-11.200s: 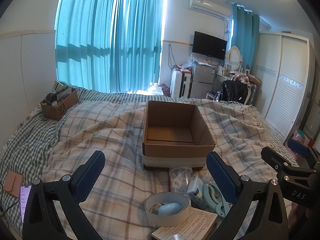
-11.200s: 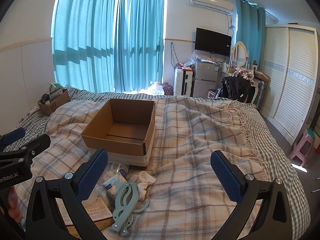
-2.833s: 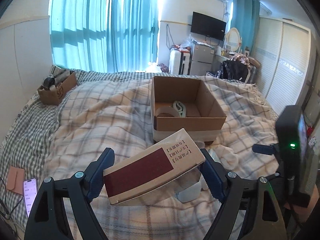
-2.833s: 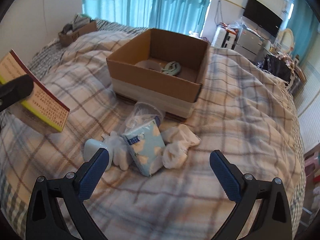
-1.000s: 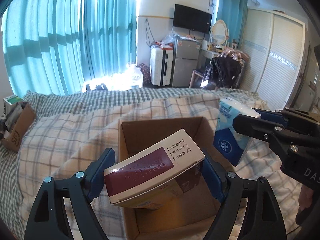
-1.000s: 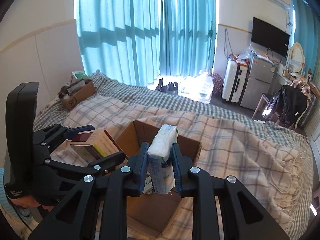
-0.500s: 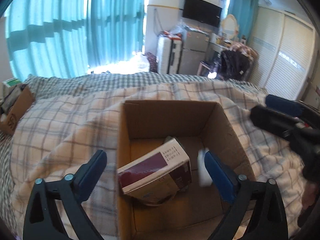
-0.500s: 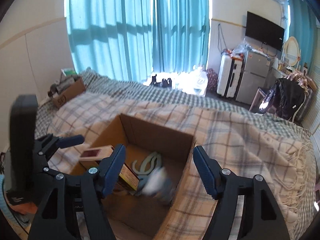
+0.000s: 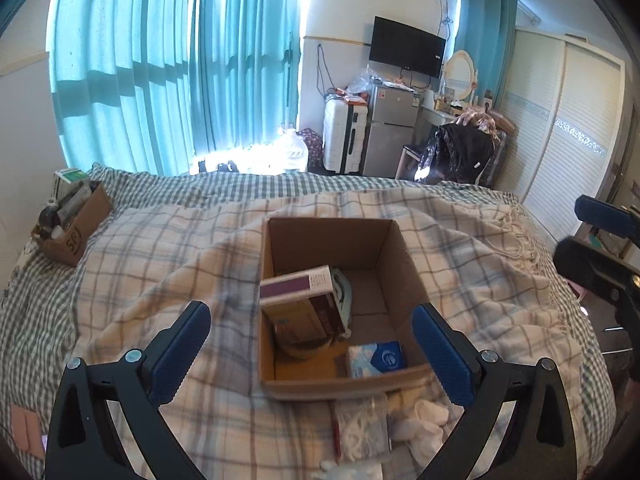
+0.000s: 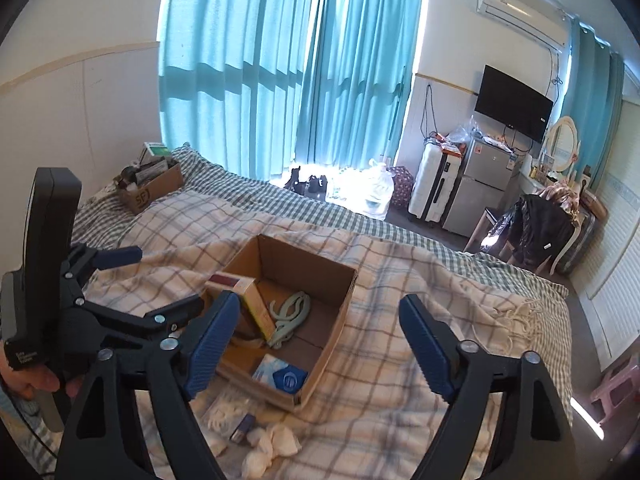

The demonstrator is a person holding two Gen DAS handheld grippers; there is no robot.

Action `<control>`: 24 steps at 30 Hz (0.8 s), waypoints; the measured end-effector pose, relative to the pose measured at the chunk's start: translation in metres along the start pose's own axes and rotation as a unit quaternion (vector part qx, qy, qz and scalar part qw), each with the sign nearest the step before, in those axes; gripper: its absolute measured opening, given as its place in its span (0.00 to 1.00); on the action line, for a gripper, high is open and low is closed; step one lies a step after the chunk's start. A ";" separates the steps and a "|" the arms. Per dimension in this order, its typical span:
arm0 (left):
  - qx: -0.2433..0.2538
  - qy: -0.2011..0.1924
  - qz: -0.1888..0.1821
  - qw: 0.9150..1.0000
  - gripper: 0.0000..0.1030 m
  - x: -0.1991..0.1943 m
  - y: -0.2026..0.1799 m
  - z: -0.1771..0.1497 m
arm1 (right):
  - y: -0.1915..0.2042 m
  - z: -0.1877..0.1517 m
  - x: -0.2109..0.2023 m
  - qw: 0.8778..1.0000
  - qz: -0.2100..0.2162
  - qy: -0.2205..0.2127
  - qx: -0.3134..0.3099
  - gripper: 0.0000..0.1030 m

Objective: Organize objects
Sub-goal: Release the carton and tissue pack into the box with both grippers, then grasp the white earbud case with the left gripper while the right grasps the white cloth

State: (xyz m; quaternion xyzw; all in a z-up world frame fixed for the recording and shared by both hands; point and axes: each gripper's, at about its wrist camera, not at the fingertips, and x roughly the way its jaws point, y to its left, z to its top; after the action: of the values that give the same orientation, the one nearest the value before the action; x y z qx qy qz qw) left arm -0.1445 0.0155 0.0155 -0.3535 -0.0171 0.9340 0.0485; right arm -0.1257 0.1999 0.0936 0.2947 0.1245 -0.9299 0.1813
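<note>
Left gripper point(image 9: 310, 344) and right gripper point(image 10: 320, 344): fingers standing wide apart, gripping nothing, hanging above the cardboard box point(image 9: 394, 264) on the bed point(image 9: 160, 264). Lying inside the box: maroon-topped carton point(image 9: 298, 286) leaning tilted, tissue pack point(image 9: 378, 358) near the front wall, pale green clip point(image 10: 290, 314).

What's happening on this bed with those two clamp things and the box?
A person is tidying loose items into the open cardboard box on the plaid blanket. Both the left gripper and the right gripper hang open and empty above it. Inside the box lie a maroon-topped carton, a blue tissue pack and a pale green clip. A clear bag and white socks lie on the blanket in front of it.
</note>
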 end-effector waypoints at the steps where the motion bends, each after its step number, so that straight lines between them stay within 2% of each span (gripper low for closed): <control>1: -0.002 0.005 -0.002 1.000 1.00 -0.004 0.000 -0.006 | 0.003 -0.007 -0.007 1.000 -0.001 0.001 -0.002 0.82; 6: -0.014 0.010 -0.007 1.000 1.00 -0.014 0.007 -0.038 | 0.014 -0.054 -0.013 1.000 -0.004 0.025 0.003 0.82; 12: -0.010 0.020 0.018 1.000 1.00 -0.008 0.008 -0.083 | 0.025 -0.110 0.025 0.997 -0.001 0.081 0.019 0.82; 16: -0.021 0.055 0.010 0.998 1.00 0.010 0.007 -0.123 | 0.032 -0.141 0.059 0.993 0.018 0.112 0.034 0.82; 18: -0.026 0.079 0.005 0.996 1.00 0.020 0.006 -0.138 | 0.034 -0.154 0.072 0.991 0.013 0.128 0.038 0.82; 21: -0.012 0.117 0.001 0.993 1.00 0.035 0.002 -0.159 | 0.029 -0.166 0.087 0.986 0.015 0.155 0.056 0.82; 24: 0.004 0.133 0.001 0.991 1.00 0.039 -0.003 -0.168 | 0.025 -0.169 0.088 0.986 0.015 0.155 0.065 0.82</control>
State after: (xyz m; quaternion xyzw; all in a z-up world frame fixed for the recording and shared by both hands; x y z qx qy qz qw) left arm -0.0621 0.0217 -0.1354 -0.4748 -0.0066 0.8786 0.0504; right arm -0.0973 0.2113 -0.0966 0.4487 0.0857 -0.8761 0.1542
